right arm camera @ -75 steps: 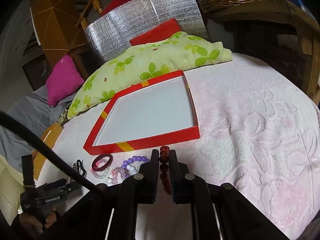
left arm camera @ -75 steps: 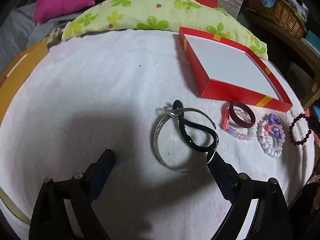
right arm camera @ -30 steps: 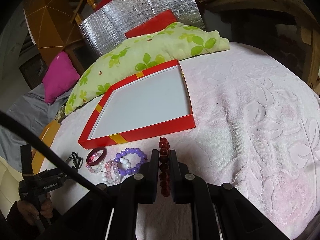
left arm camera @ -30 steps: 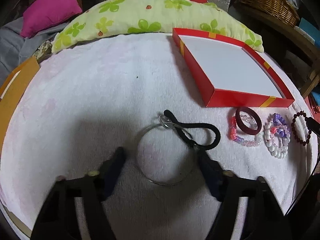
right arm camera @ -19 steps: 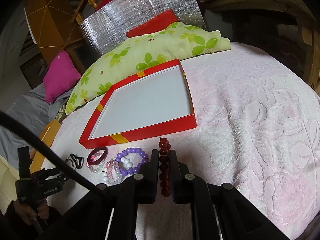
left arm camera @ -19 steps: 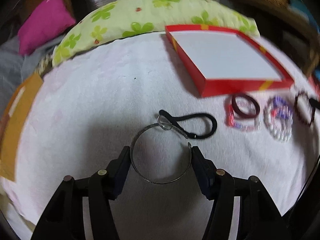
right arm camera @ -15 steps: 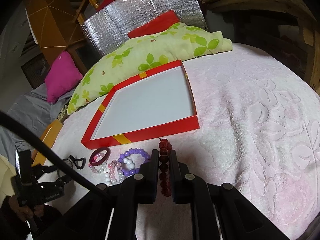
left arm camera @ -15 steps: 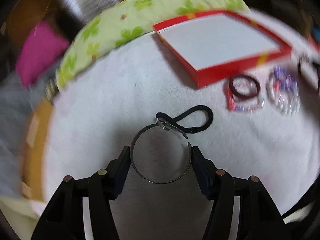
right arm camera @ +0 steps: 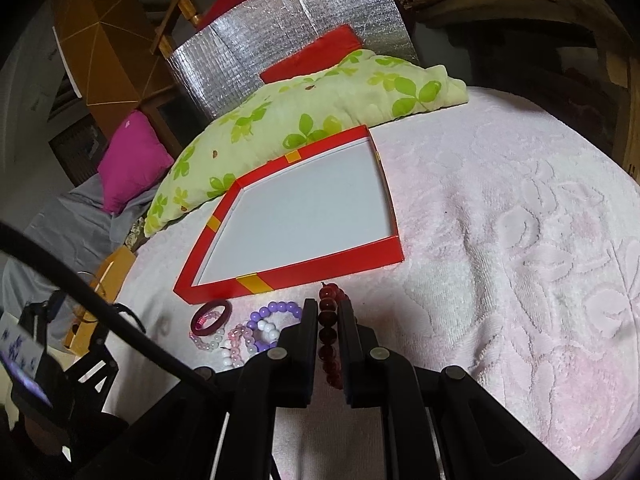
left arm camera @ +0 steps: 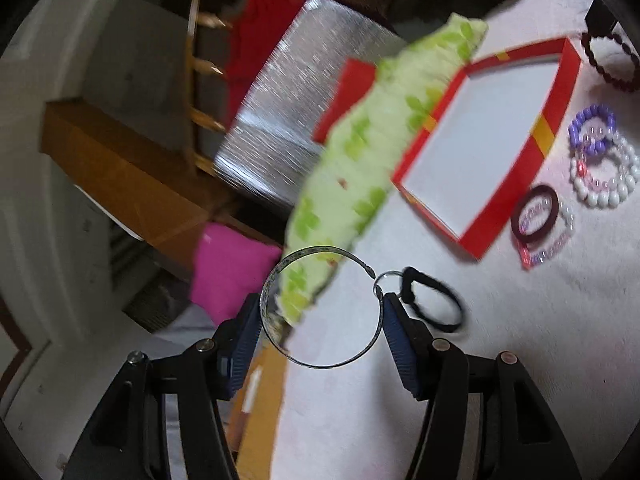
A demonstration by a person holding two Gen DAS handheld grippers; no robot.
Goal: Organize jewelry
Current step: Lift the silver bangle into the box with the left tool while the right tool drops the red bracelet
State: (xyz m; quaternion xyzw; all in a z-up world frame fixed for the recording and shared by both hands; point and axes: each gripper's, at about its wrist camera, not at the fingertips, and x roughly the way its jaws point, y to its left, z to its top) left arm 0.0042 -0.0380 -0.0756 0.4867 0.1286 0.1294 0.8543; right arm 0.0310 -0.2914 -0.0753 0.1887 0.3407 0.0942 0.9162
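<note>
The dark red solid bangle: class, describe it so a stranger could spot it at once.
Find the red box on the pink towel. By its near left corner lies the dark red solid bangle, overlapping a clear bead bracelet. Unlike its beaded neighbours, it is one smooth, unbroken ring.

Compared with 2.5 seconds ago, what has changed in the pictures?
The left gripper closed on the silver bangle, which had lain on the towel between its open pads, and lifted and rolled it; the black hair tie hangs from it. The right gripper stays shut on the dark red bead bracelet. The red box, still without jewelry, and the other bracelets have not moved.
</note>
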